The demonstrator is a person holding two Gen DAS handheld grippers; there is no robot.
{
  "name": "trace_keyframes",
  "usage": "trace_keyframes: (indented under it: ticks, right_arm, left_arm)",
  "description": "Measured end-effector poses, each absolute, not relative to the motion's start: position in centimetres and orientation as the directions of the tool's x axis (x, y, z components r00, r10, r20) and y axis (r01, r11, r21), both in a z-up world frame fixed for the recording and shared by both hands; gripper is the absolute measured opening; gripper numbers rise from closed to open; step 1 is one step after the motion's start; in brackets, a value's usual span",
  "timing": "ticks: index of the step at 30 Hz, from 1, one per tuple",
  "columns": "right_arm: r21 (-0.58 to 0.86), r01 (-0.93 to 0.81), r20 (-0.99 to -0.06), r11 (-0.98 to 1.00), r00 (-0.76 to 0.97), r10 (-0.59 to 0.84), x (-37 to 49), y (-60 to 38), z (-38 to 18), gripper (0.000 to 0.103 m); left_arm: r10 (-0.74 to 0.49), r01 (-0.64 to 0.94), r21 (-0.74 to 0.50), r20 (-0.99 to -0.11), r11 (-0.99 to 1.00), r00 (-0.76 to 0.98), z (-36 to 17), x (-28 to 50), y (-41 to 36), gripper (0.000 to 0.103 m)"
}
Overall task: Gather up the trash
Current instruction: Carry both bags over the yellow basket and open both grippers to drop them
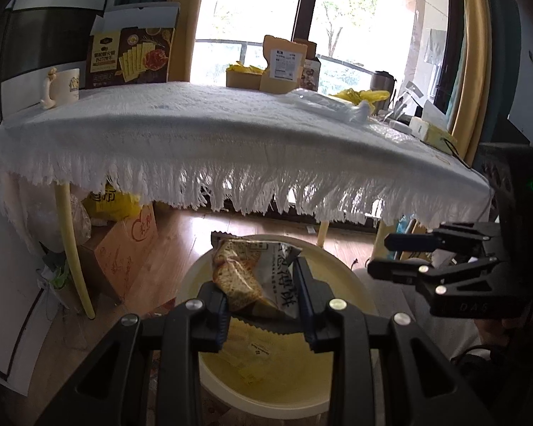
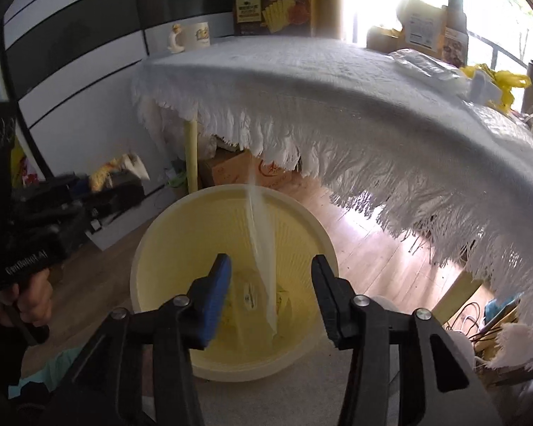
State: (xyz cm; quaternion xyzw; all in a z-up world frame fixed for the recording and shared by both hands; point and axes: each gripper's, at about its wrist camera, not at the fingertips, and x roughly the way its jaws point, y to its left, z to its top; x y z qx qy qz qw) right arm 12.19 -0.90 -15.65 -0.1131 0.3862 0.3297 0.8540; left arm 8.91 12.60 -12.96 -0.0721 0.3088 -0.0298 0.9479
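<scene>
My left gripper [image 1: 263,301] covers the lower end of the snack wrapper [image 1: 256,277]; its print is only partly readable. My own fingers [image 1: 213,316] and linkage hide the near rim and part of the floor of the cream bin [image 1: 355,284]. Items lying at the bin bottom are too small and blurred to identify in either view.

In the right wrist view, a pale translucent strip [image 2: 263,248] between my right gripper's [image 2: 270,298] parted jaws is motion-blurred; what it is made of cannot be told, nor whether it touches either pad.

My left hand [image 2: 32,298] is cut off by the picture's left edge.

Window glare washes out the packages [image 2: 419,28] at the table's far edge.
</scene>
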Motion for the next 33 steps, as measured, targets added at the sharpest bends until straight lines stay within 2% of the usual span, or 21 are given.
trace_keyframes:
  ticks: [8,17,24,27,29,33]
  right_arm:
    - [0.046,-0.571,-0.716,0.82,0.553,0.426,12.3,-3.4,-14.9,0.044]
    - [0.1,-0.472,-0.685,0.876,0.606,0.405,12.2,-7.4,-14.2,0.044]
    - [0.139,-0.449,-0.668,0.882,0.616,0.419,12.1,-10.1,-13.8,0.045]
    - [0.155,-0.452,-0.665,0.879,0.61,0.431,11.9,-10.8,-13.8,0.045]
    - [0.163,-0.453,-0.66,0.876,0.61,0.438,11.8,-11.2,-13.7,0.045]
    - [0.171,-0.452,-0.648,0.875,0.618,0.446,11.4,-11.8,-13.3,0.045]
  left_arm:
    - [-0.106,0.007,-0.155,-0.644,0.988,0.758,-15.6,10.5,12.1,0.031]
    - [-0.157,0.015,-0.204,-0.703,0.979,0.694,-18.2,12.7,10.3,0.031]
    - [-0.134,0.006,-0.174,-0.739,0.985,0.661,-19.4,13.5,8.0,0.032]
    - [-0.118,-0.004,-0.159,-0.751,0.987,0.65,-19.5,13.6,7.5,0.039]
    - [-0.117,-0.012,-0.164,-0.752,0.986,0.649,-19.3,13.6,7.4,0.051]
    - [-0.107,-0.022,-0.163,-0.741,0.986,0.663,-18.3,13.5,7.1,0.06]
